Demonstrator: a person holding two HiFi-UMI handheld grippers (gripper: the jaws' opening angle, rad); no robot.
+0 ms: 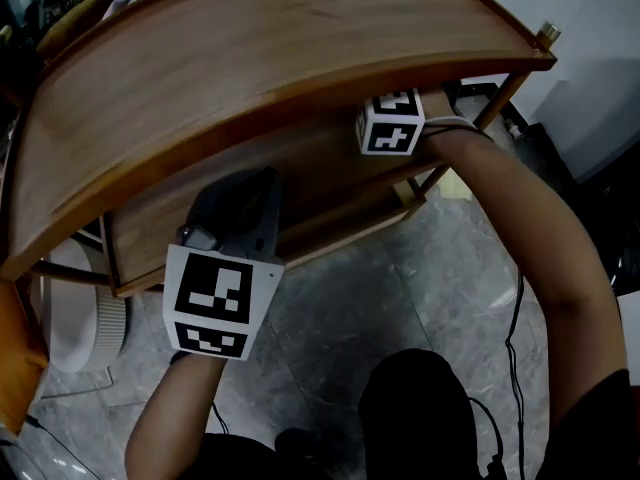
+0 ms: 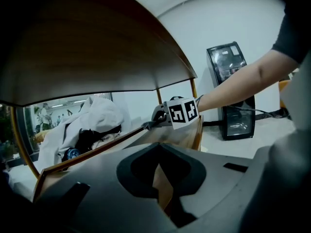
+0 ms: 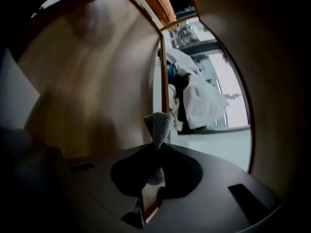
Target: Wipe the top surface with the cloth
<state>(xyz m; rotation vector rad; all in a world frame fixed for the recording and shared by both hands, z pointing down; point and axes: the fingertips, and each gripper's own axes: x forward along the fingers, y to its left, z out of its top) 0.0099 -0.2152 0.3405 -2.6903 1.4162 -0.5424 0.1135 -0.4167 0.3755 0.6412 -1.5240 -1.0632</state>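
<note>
The wooden stand has a curved top surface (image 1: 260, 38) and a lower shelf (image 1: 310, 163) beneath it. Both grippers reach in under the top, over the lower shelf. My right gripper (image 3: 156, 154) is shut on a grey knitted cloth (image 3: 159, 125), which sticks out past its jaws beside the shelf board. In the head view only its marker cube (image 1: 390, 123) shows; the jaws are hidden under the top. My left gripper (image 1: 243, 183) is at the shelf's front left, jaws together with nothing between them (image 2: 158, 165). The left gripper view shows the right gripper (image 2: 154, 120) across the shelf.
A white round object (image 1: 75, 308) stands on the grey tiled floor (image 1: 400, 298) at the left. A cable (image 1: 515, 318) runs along the floor on the right. Beyond the stand lie a heap of white fabric (image 2: 92, 120) and a black glass-fronted cabinet (image 2: 233, 91).
</note>
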